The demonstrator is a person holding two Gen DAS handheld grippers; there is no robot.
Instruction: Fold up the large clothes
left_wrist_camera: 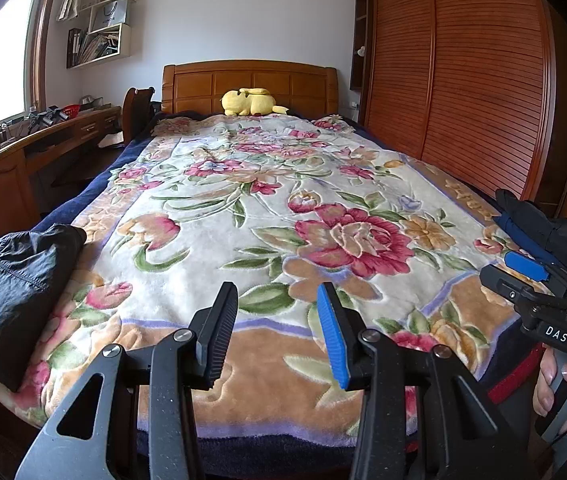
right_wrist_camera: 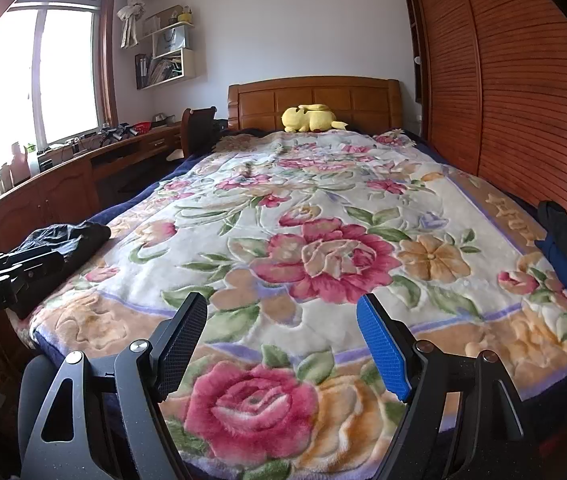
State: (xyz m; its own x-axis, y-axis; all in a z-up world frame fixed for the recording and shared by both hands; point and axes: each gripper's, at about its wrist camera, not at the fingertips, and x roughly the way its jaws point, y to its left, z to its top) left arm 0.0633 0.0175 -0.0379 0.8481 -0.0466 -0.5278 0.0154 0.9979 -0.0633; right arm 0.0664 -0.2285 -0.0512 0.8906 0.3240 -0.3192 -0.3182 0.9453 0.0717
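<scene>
Bed with floral blanket (left_wrist_camera: 243,208), wooden headboard (left_wrist_camera: 249,86) at the far end, yellow plush toy (left_wrist_camera: 249,102) lying against it. Black garment (left_wrist_camera: 15,280), crumpled, on the near left edge of the bed. Dark blue-and-black garment (left_wrist_camera: 543,232), bundled, on the near right edge. Left gripper (left_wrist_camera: 277,332): jaws released, grasping nothing, above the near end of the blanket. Right gripper (right_wrist_camera: 281,346): jaws released, likewise empty, above the near end. Louvred wooden wardrobe (left_wrist_camera: 463,80) along the right; bench (left_wrist_camera: 43,136) under the window at left.
</scene>
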